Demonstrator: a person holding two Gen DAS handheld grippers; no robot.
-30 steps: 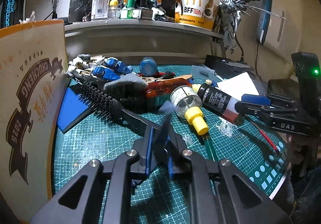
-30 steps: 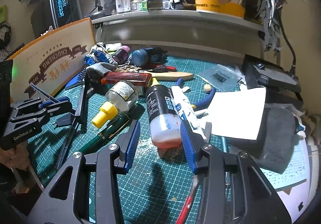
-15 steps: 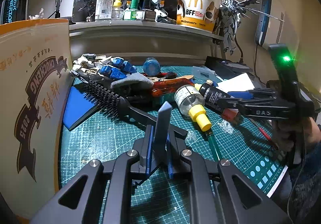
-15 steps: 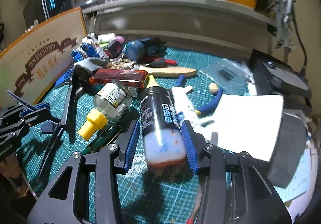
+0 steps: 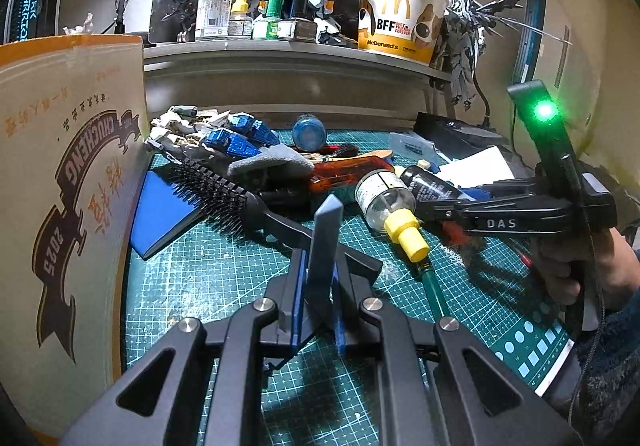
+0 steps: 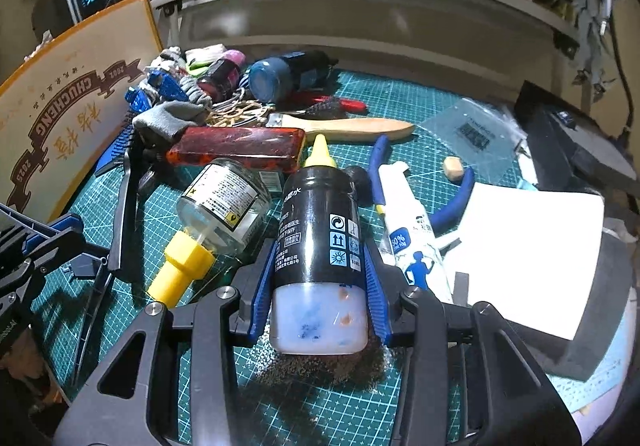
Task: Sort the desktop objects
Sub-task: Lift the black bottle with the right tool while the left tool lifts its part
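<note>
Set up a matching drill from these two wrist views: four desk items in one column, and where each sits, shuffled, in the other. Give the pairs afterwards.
Items
1. black ink bottle
2. grey pointed plastic part
3. McDonald's paper bucket
4. wooden-handled brush

Places
A. on the shelf behind the cutting mat
B. between the right gripper's blue fingers
C. lying flat on the green cutting mat
D. upright between the left gripper's fingers

Pairs: 1-B, 2-D, 3-A, 4-C

I see a glossy black plastic bottle (image 6: 320,234), a clear glass jar (image 6: 224,202) with a yellow plastic cap, a smooth wooden brush handle (image 6: 352,125), and matt white paper (image 6: 524,254).
</note>
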